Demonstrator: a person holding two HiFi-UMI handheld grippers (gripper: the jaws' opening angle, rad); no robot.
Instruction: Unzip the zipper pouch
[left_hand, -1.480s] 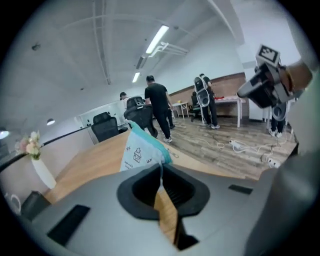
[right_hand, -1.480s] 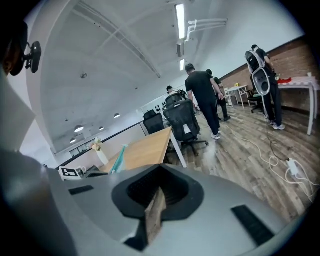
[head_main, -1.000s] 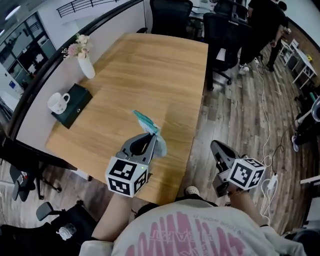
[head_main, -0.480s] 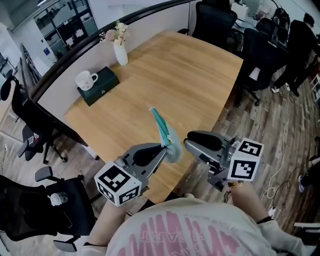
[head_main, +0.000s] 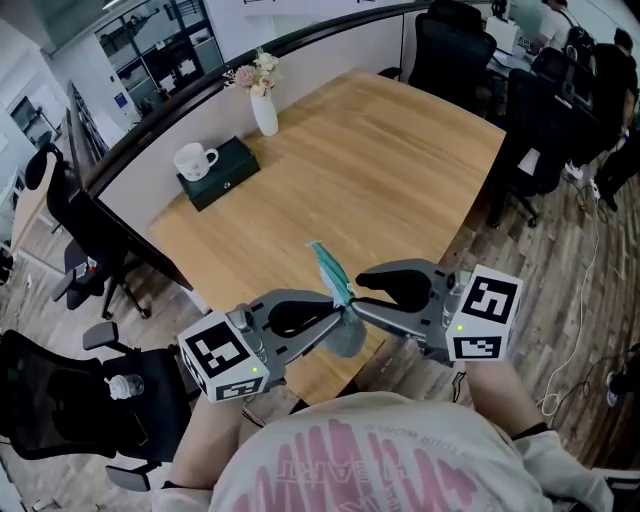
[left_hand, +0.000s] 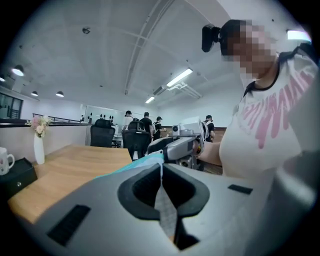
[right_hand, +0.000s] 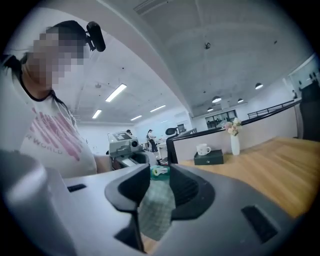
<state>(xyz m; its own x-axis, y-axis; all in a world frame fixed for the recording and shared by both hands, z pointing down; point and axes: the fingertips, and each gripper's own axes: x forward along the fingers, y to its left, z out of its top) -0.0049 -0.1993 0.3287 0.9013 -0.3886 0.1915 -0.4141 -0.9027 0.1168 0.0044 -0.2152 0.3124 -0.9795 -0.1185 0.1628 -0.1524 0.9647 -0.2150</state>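
The zipper pouch (head_main: 332, 284), teal on top and grey check below, hangs in the air over the near edge of the wooden table (head_main: 400, 170). My left gripper (head_main: 338, 316) is shut on its fabric; in the left gripper view the grey cloth (left_hand: 165, 210) is pinched between the jaws of that gripper (left_hand: 161, 168). My right gripper (head_main: 358, 298) faces it from the right. Its jaws are opening, and the pouch (right_hand: 156, 210) hangs loose between the jaws of that gripper (right_hand: 159, 176) without the pads pressing on it.
At the table's far left stand a white mug (head_main: 195, 160) on a dark box (head_main: 225, 172) and a white vase with flowers (head_main: 263, 105). Black office chairs (head_main: 455, 50) stand beyond the table, another chair (head_main: 90, 250) at its left. People stand far off.
My right gripper has come up from low at the right to the pouch and its jaws have gone from shut to open. The left gripper has kept hold of the pouch.
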